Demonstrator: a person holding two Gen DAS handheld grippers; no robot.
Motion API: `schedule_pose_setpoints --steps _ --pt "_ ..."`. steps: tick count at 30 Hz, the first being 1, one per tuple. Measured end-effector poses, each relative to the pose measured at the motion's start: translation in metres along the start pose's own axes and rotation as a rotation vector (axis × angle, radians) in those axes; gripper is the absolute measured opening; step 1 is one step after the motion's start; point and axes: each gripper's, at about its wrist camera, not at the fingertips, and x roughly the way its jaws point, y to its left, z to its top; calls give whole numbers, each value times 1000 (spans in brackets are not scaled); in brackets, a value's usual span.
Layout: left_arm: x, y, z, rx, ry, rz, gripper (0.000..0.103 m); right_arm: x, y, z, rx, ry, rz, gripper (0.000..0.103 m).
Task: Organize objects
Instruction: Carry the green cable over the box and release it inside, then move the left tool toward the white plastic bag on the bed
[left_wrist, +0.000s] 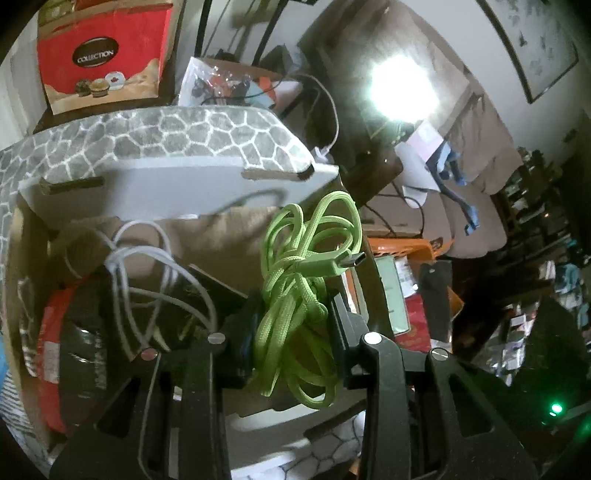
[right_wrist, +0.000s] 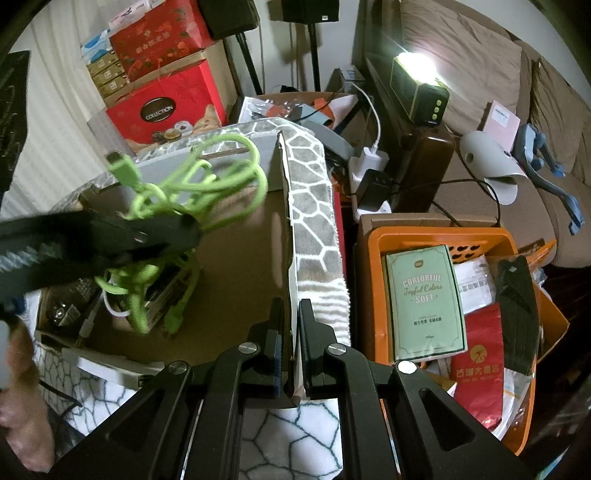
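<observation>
A bundled green braided cable (left_wrist: 299, 295) with a USB plug is clamped between the pads of my left gripper (left_wrist: 291, 317). It hangs over an open cardboard box (left_wrist: 229, 236) whose flaps carry a grey stone pattern. In the right wrist view the left gripper (right_wrist: 147, 229) comes in from the left, holding the green cable (right_wrist: 207, 184) above the box's inside. My right gripper (right_wrist: 291, 314) is shut on the box's right flap (right_wrist: 314, 229), holding it upright. A white cable (left_wrist: 155, 266) and a red packet (left_wrist: 55, 354) lie in the box.
An orange basket (right_wrist: 376, 258) with a green carton (right_wrist: 424, 299) and packets stands right of the box. Red gift boxes (right_wrist: 162, 110) are stacked behind it. A power strip with chargers (right_wrist: 369, 173), a lit lamp (right_wrist: 421, 88) and a sofa (right_wrist: 498, 55) lie beyond. A hand (right_wrist: 22, 406) shows at lower left.
</observation>
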Motion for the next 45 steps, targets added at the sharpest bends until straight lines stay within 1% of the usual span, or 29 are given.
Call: schedule_pose_setpoints --steps 2,4,6,8,14,19,20,22,24,25,29,34,43,44,45 --pt "6 -3 -2 8 16 16 36 0 0 0 1 0 2 7" --pt "7 -5 -2 16 11 28 40 0 0 0 1 1 2 7" --pt "3 -5 -2 29 -1 32 55 0 0 0 -2 0 -1 7" --pt "-5 -6 -2 44 -17 53 61 0 0 0 -1 -1 0 7" --pt "-34 0 4 63 -50 62 63 0 0 0 -2 0 -1 7" --pt "-66 16 6 72 -97 94 72 0 0 0 -2 1 -2 7" --pt "-73 21 6 75 -106 99 74 0 0 0 -1 0 -1 7" --pt "-85 31 6 87 -130 136 76 0 0 -1 -1 0 -1 7" --pt "-97 45 5 96 -156 195 77 0 0 0 -1 0 -1 7" --pt "-102 52 5 91 -165 212 77 0 0 0 0 0 0 7" --pt "-122 86 2 39 -176 208 80 0 0 -1 -1 0 -2 7" --pt "-150 132 -2 -20 -210 228 82 0 0 -2 -1 0 -3 7" --pt "-193 223 -18 -155 -245 337 83 0 -1 -3 -2 -1 -3 7" --pt "-200 235 -22 -178 -252 355 84 0 -1 -3 -3 0 -3 7" --pt "-203 241 -25 -186 -253 367 87 0 -1 -3 -3 0 -3 7"
